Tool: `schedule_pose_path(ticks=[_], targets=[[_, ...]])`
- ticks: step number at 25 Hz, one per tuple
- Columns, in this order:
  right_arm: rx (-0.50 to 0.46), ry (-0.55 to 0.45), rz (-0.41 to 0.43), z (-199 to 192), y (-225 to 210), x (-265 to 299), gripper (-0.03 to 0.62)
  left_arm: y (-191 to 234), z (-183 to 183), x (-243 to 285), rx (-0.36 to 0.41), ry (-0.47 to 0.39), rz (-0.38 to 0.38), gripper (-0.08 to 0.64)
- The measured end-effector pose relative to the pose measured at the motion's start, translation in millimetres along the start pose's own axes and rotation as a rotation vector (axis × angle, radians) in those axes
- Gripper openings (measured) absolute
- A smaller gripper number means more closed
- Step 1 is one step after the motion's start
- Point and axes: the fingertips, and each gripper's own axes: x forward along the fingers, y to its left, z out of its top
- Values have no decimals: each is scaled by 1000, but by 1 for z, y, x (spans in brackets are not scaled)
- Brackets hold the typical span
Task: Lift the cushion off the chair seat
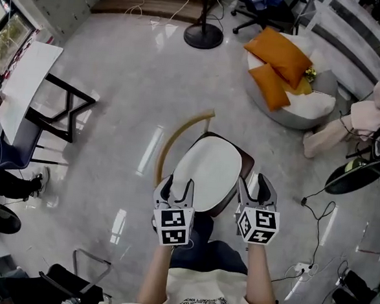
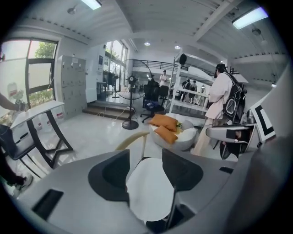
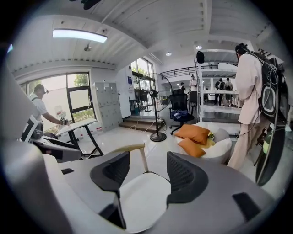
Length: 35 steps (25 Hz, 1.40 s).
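Glossy floor (image 1: 129,98) surrounds the chair (image 1: 180,128); left gripper (image 1: 178,183) and right gripper (image 1: 253,184) flank its cushion (image 1: 209,169), jaws spread.

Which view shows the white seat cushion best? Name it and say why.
The head view: it shows nearly the whole cushion from above, lying on the chair. The left gripper view and right gripper view each show only part of it, between the jaws.

Left gripper (image 1: 176,187), right gripper (image 1: 254,186) abreast, jaws apart, angled down.
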Motion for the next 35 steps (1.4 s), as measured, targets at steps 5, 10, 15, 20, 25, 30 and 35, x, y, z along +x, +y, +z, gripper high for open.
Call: schedule_pose_path(ticks=[5, 10, 15, 20, 25, 30, 35], targets=[[7, 62, -19, -23, -10, 31, 270, -1, -18, 45, 13, 70, -34, 232], [24, 124, -34, -56, -25, 54, 270, 2, -38, 78, 11, 115, -35, 232], [24, 196, -28, -90, -42, 80, 272, 8, -61, 111, -18, 171, -22, 232], [22, 266, -14, -126, -57, 105, 272, 9, -83, 144, -19, 217, -18, 230], [16, 324, 5, -167, -63, 130, 272, 15, -109, 178, 4, 252, -7, 221], [18, 372, 7, -207, -73, 164, 272, 30, -142, 217, 12, 306, 10, 219], [46, 411, -14, -249, -91, 194, 272, 35, -181, 255, -16, 357, 17, 219]])
